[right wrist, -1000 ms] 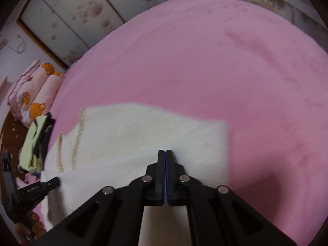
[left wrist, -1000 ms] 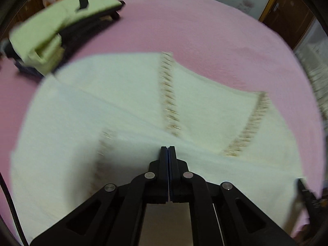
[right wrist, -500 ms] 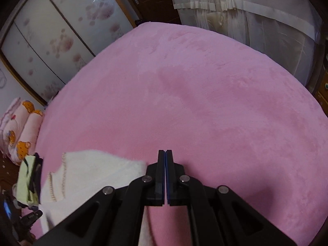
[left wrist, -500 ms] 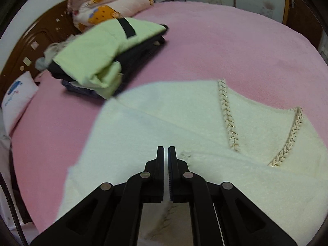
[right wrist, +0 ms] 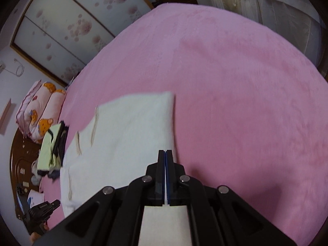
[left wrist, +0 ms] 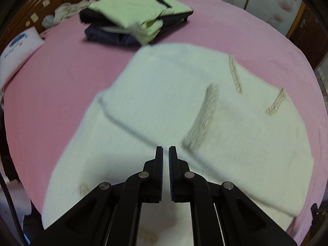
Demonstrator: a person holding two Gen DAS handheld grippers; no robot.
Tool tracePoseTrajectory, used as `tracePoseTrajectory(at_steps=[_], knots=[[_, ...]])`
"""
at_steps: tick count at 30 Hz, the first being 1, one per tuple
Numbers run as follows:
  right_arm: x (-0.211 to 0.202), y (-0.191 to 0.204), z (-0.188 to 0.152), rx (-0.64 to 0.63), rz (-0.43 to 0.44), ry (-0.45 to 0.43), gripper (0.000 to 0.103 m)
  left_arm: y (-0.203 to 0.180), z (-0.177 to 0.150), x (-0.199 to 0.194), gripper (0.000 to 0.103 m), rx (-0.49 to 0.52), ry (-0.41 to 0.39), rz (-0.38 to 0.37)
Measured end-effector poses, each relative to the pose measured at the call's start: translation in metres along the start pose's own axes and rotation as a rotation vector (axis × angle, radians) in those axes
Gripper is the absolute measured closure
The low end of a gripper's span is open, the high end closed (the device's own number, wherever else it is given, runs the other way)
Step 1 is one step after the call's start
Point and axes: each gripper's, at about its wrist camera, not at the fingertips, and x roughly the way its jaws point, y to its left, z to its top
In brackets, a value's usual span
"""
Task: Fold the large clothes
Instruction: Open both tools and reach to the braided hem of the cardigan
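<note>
Pink plush bedding (right wrist: 235, 102) covers a wide bed that fills both wrist views, with sliding wardrobe doors (right wrist: 67, 28) patterned in pale blossoms behind it and a sheer curtain (right wrist: 256, 2) at the far side. Spread on the bedding lies a large cream-white garment (left wrist: 168, 106), partly folded, its edges trimmed with beaded braid (left wrist: 235, 74); motion blur softens much of it in the left wrist view. In the right wrist view the same garment (right wrist: 131, 131) shows a straight folded edge toward the open pink area. The left gripper (left wrist: 166, 149) hangs over the garment's near part with its fingers standing a narrow slit apart and nothing caught between them. The right gripper (right wrist: 165, 152) points down at the garment's right edge, its fingers pressed together; white fabric shows beneath the frame, but whether any cloth is pinched between the pads cannot be told. Beyond the garment, near but apart from it, sits a stack of folded clothes (left wrist: 135, 18), light green on top of dark navy. Rolled quilts (right wrist: 39, 114) printed with orange bears lie by the dark wooden headboard (left wrist: 41, 6), and a white pillow (left wrist: 18, 51) rests at the bed's left edge. At the lower left of the right wrist view, the other handheld tool and part of a hand (right wrist: 35, 233) are seen.
</note>
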Motion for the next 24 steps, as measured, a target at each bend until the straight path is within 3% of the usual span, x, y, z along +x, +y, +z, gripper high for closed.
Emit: tracePoseTrajectory(at_steps=[7,12,13,15,16,18,20,22,24], knots=[[-0.022,0.001,-0.076,-0.045,-0.052,0.111,0.103,0.044,-0.061,-0.008,0.1,0.027,0.064,-0.043],[-0.048,-0.002,-0.131,-0.006,-0.076,0.142,0.103,0.077,-0.096,-0.023,0.083,0.083,0.119,-0.112],[-0.053,-0.002,-0.14,-0.001,-0.078,0.152,0.102,0.082,-0.1,-0.028,0.077,0.098,0.12,-0.118],[-0.063,-0.002,-0.158,-0.003,-0.086,0.155,0.102,0.096,-0.109,-0.036,0.021,0.134,0.141,-0.148],[-0.069,-0.001,-0.167,-0.006,-0.099,0.151,0.101,0.101,-0.111,-0.039,0.012,0.147,0.153,-0.154],[-0.082,0.0,-0.184,-0.005,-0.126,0.146,0.093,0.114,-0.117,-0.05,0.011,0.183,0.166,-0.177],[-0.095,0.001,-0.199,0.012,-0.131,0.138,0.064,0.125,-0.123,-0.056,0.011,0.222,0.186,-0.178],[-0.106,0.001,-0.211,0.03,-0.136,0.122,0.049,0.136,-0.128,-0.063,0.011,0.254,0.187,-0.163],[-0.117,0.0,-0.223,0.044,-0.142,0.111,0.047,0.148,-0.131,-0.07,0.011,0.273,0.19,-0.152]])
